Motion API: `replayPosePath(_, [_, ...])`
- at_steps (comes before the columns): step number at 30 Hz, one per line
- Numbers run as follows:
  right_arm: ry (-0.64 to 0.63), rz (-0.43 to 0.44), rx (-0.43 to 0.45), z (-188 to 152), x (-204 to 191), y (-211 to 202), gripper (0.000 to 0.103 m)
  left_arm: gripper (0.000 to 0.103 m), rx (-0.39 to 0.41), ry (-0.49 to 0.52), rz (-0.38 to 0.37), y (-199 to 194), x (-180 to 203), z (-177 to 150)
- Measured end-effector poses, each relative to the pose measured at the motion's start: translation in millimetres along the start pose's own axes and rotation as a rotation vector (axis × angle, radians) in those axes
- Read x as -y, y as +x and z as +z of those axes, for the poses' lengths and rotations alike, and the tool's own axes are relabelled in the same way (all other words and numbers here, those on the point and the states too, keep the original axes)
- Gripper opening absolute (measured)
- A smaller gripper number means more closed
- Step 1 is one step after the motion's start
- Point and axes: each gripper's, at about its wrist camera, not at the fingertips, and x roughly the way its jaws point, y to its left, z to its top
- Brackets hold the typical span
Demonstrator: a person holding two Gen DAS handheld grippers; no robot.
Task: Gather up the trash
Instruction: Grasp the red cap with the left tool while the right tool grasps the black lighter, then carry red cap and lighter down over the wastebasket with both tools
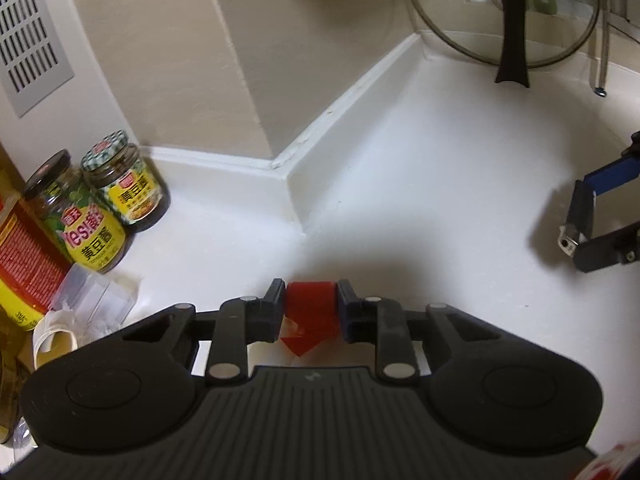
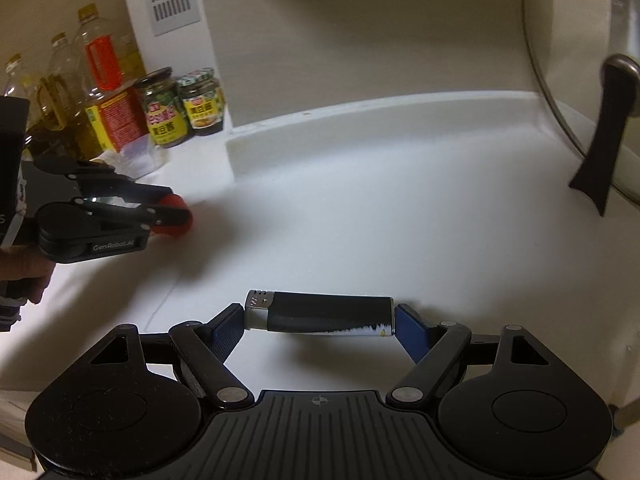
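The lighter (image 2: pixel 320 314) lies crosswise, clamped end to end in the right gripper (image 2: pixel 320 320), while the left gripper (image 1: pixel 311 306) pinches a red scrap (image 1: pixel 310 312).

**Surfaces and finishes on the kitchen counter**

The smooth white countertop (image 2: pixel 360 208) has a soft sheen. The matt black plastic left gripper (image 1: pixel 311 304) pinches glossy red plastic wrapper (image 1: pixel 310 312). The black lighter (image 2: pixel 320 314) has a shiny metal cap. The round glass lid (image 1: pixel 500 12) is metal-rimmed.
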Motion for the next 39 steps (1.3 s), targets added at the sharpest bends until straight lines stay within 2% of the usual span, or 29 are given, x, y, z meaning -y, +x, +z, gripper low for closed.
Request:
replayPosePath(3, [0.020,-0.019,0.004,-3.5,2.0,-3.4,0.080,0.024,0.016,-0.027,-0.022,-9.1,6.5,0.0])
replayPosePath(10, [0.023,-0.070,0.017,-14.4,-4.1,-12.7,0.080,0.024,0.022,-0.173,-0.126,-41.2,22.6,-9.4])
replayPosePath(14, [-0.001,-0.074,0.025,-22.1,-11.6,-20.7,0.080,0.024,0.016,-0.240,-0.142,-61.5,31.2,-21.7])
replayPosePath(21, [-0.035,-0.039,0.029,-37.5,-27.5,-32.9,0.080,0.024,0.005,-0.328,-0.129,-95.0,43.9,-44.8])
replayPosePath(25, [-0.045,-0.029,0.032,-51.3,-42.3,-46.3,0.080,0.024,0.003,-0.342,-0.132,-113.9,49.1,-61.4])
replayPosePath(31, [0.021,-0.053,0.064,-84.1,-75.3,-82.5,0.080,0.024,0.000,-0.330,-0.213,-144.8,54.1,-93.9])
replayPosePath(35, [0.064,-0.080,0.073,-112.8,-109.5,-104.4,0.080,0.024,-0.005,-0.304,-0.268,-166.0,56.5,-120.8])
replayPosePath(39, [0.044,-0.095,0.062,-140.3,-151.1,-122.6,0.080,0.024,-0.016,-0.302,-0.314,-184.2,55.1,-150.9])
